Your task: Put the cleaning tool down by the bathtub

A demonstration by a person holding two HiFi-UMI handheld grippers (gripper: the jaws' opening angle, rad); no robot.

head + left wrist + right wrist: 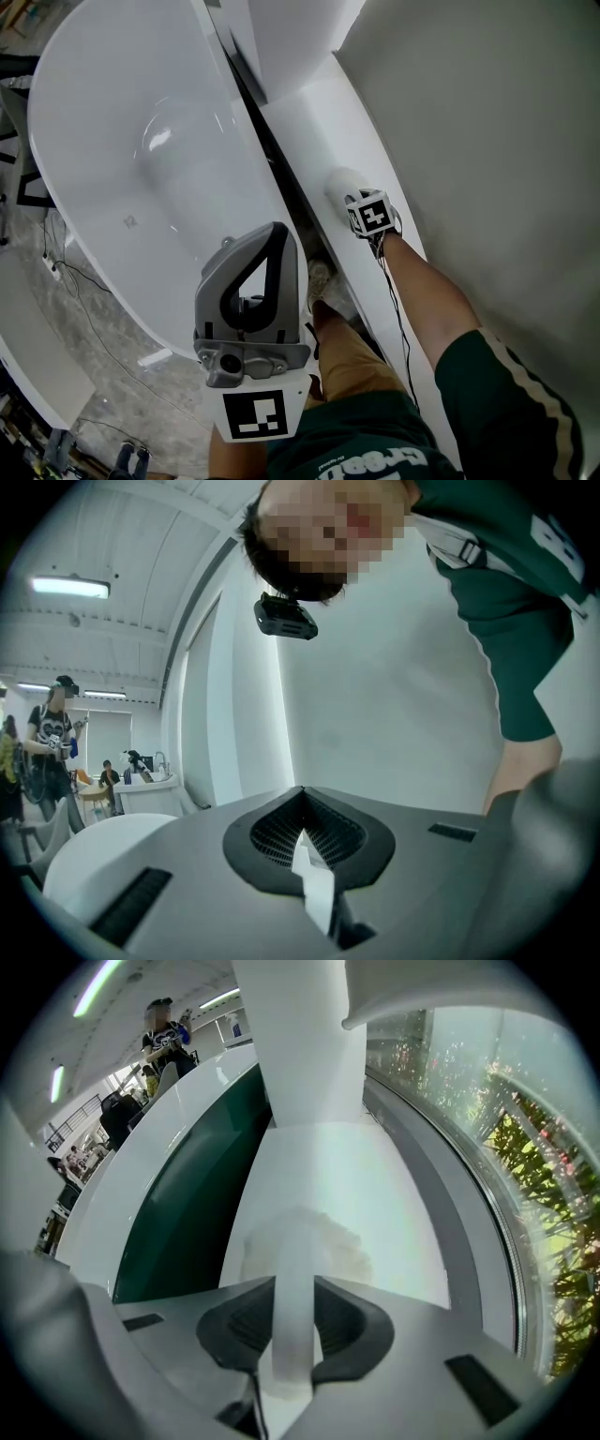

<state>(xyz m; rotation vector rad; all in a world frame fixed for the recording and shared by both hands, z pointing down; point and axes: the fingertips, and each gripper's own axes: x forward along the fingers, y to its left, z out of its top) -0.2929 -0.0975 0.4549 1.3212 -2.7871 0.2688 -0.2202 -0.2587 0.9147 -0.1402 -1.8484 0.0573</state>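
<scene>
A white bathtub (187, 141) fills the left of the head view. Beside it runs a white ledge (319, 122). My right gripper (370, 214) is down at this ledge, shut on the white handle (292, 1335) of the cleaning tool. The tool's fluffy white head (342, 183) lies on or just over the ledge; I cannot tell whether it touches. In the right gripper view the head (305, 1241) shows just past the pads (342, 1321). My left gripper (277, 230) is held up near my body, pointing upward, jaws together and holding nothing.
A dark gap (281, 178) separates the tub from the ledge. My shoe (321, 281) stands in it. Cables (84, 281) trail over the grey floor on the left. A pale wall (487, 112) rises to the right, and a window with plants (525, 1194) lies beyond the ledge.
</scene>
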